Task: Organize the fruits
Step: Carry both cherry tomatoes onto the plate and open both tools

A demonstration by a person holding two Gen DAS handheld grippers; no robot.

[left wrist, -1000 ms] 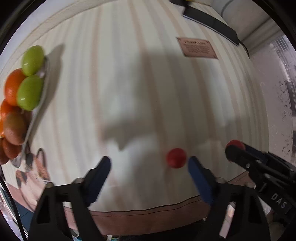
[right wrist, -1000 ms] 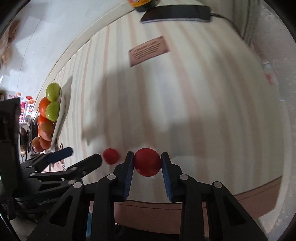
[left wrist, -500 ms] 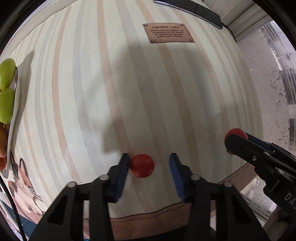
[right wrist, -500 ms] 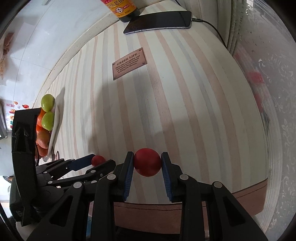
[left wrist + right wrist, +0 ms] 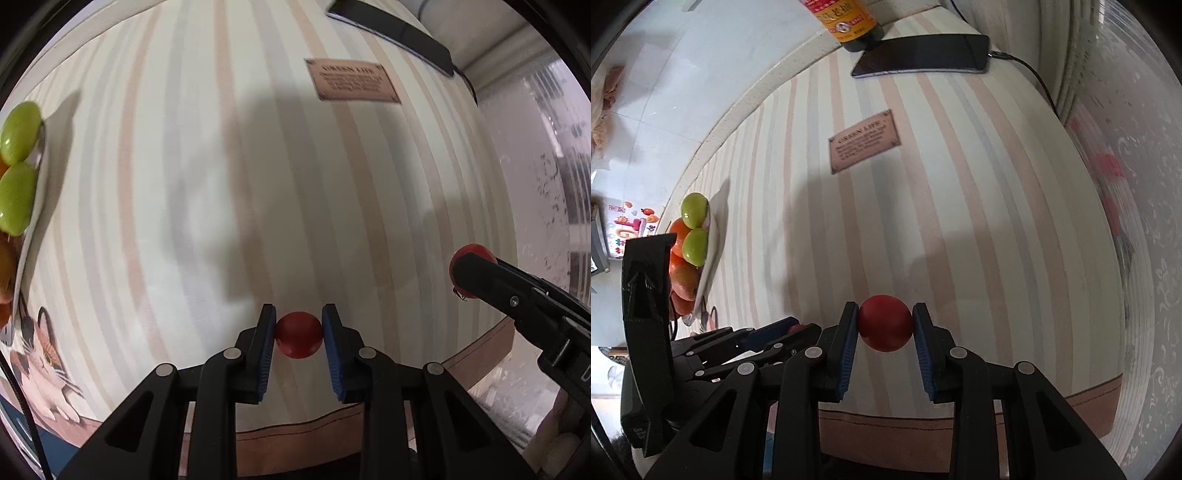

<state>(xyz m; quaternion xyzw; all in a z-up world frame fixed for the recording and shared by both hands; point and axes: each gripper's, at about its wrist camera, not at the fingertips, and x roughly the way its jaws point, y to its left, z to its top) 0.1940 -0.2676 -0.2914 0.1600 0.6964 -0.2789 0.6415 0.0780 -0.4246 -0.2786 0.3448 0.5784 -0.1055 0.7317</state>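
My left gripper (image 5: 298, 334) is shut on a small red fruit (image 5: 297, 336) above the striped tablecloth. My right gripper (image 5: 885, 326) is shut on a larger red fruit (image 5: 884, 326); that fruit also shows in the left wrist view (image 5: 471, 253) at the right, held above the cloth. The left gripper shows in the right wrist view (image 5: 790, 329) at lower left. A white plate (image 5: 710, 254) at the left holds green fruits (image 5: 695, 210) and orange fruits (image 5: 683, 277); the green ones show in the left wrist view (image 5: 18, 133).
A brown printed label (image 5: 864, 142) lies on the cloth's middle. A dark phone (image 5: 923, 55) with a cable and a sauce bottle (image 5: 849, 18) stand at the far edge. A lace-patterned cloth (image 5: 1145, 258) hangs at the right. A cat picture (image 5: 44, 362) marks the cloth's near left corner.
My left gripper moved right over the small red fruit and closed on it, from wide open to shut. My right gripper kept its red fruit and rose a little.
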